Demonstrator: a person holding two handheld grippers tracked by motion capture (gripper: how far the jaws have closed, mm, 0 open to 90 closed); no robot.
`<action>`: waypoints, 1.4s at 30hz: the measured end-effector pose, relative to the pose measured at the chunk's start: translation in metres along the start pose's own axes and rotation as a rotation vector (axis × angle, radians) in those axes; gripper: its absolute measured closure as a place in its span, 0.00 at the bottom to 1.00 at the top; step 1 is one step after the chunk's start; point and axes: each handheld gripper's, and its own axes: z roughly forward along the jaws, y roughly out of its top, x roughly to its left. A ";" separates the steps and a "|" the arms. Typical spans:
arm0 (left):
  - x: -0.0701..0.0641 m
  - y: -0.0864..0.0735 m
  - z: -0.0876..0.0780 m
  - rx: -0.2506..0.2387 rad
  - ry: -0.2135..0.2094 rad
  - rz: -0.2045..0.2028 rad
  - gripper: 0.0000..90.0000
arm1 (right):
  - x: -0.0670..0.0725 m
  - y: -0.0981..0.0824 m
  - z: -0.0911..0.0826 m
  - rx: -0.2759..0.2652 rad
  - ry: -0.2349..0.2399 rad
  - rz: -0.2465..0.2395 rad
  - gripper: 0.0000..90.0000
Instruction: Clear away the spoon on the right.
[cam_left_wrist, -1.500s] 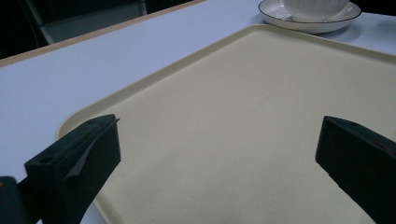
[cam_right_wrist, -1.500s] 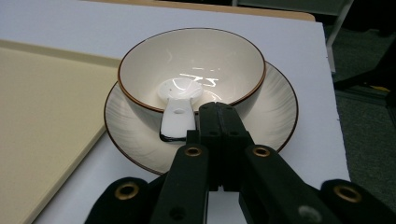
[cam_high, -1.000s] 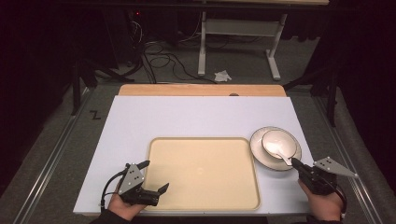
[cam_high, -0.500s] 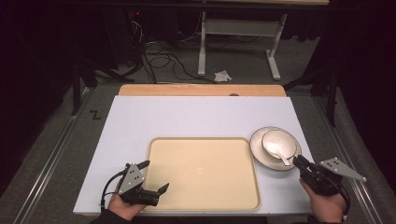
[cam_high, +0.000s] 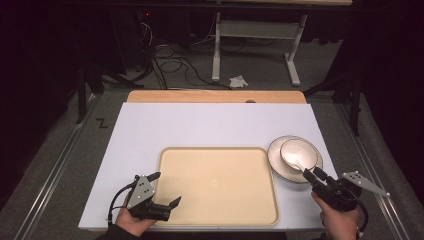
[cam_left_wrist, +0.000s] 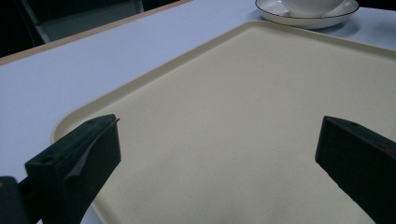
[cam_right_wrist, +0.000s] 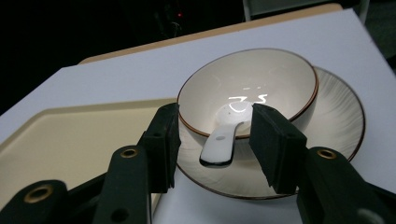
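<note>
Right gripper (cam_right_wrist: 212, 140): lower right of the high view; its jaws have just been opening and now stand partly apart, a spoon handle between them but the pads not pressing on it.
Spoon (cam_right_wrist: 223, 140): white, lying in the bowl (cam_right_wrist: 280, 84), its handle resting over the near rim and pointing back at the gripper, long axis running straight away from it.
Bowl and saucer (cam_right_wrist: 341, 126): bowl seated on the saucer, right of centre on the white desk (cam_high: 200, 125), just beside the tray's right edge.
Tray (cam_high: 215, 185): beige, bare, lower centre.
Left gripper (cam_high: 165, 192): lower left, jaws wide and holding nothing, hovering over the tray's near left corner.
Nearer hand: the right, directly in line with the spoon handle.
</note>
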 end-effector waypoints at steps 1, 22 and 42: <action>0.000 0.000 0.000 0.002 -0.001 0.003 0.01 | -0.001 -0.002 0.003 0.010 0.008 0.026 0.59; 0.000 0.000 0.001 0.006 -0.005 0.006 0.01 | -0.009 -0.006 0.015 0.045 0.008 0.107 0.78; 0.000 0.000 0.000 0.001 -0.004 0.004 0.01 | -0.010 -0.005 0.014 0.051 -0.019 0.074 0.89</action>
